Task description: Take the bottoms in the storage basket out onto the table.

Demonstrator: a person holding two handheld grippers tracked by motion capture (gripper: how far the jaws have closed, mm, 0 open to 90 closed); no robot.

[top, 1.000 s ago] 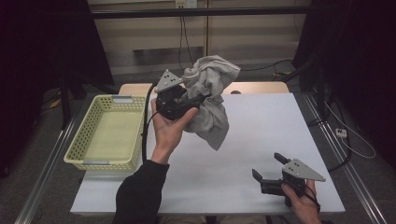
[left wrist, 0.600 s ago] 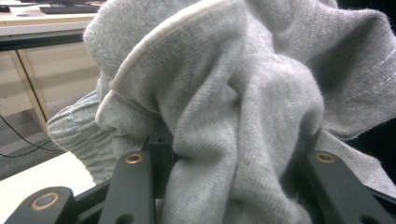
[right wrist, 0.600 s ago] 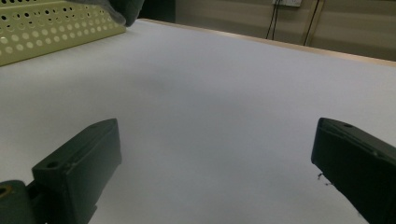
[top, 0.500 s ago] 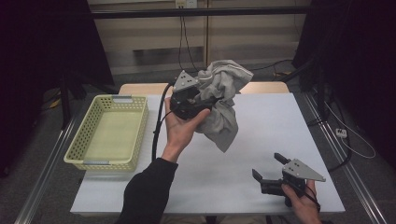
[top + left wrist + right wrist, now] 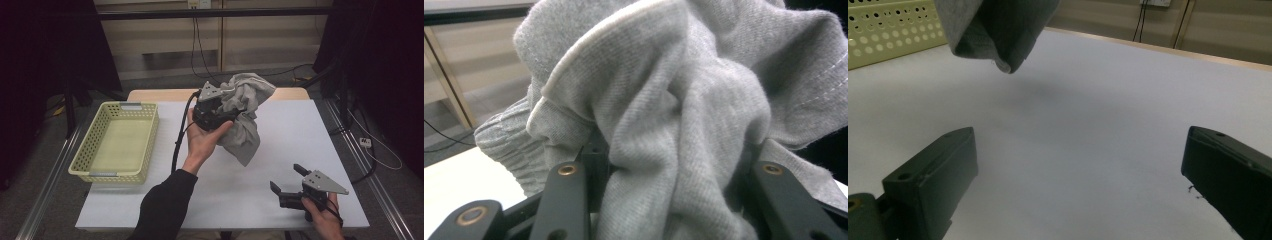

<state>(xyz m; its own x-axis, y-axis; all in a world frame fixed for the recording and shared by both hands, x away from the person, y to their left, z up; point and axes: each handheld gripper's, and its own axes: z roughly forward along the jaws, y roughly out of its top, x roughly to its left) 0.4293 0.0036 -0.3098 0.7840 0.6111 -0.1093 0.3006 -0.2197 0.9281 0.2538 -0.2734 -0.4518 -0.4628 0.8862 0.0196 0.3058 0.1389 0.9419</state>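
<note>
A crumpled grey garment (image 5: pixel 245 112) hangs in the air over the middle of the white table (image 5: pixel 290 135), bunched in my left gripper (image 5: pixel 227 107), which is shut on it. Seen from the left gripper view, the grey garment (image 5: pixel 664 115) is wedged between the two black jaws. Its lower end (image 5: pixel 998 35) dangles clear of the table in the right gripper view. My right gripper (image 5: pixel 289 181) rests low at the table's front right, open with nothing between its fingers (image 5: pixel 930 182).
A pale yellow perforated basket (image 5: pixel 82 160) stands at the table's left side, and its wall (image 5: pixel 893 30) shows in the right gripper view. Cables run along the floor beyond the far edge. Black curtains flank both sides.
My left gripper has carried the grey garment rightward and a little lower over the table. The right gripper has stayed where it was.
</note>
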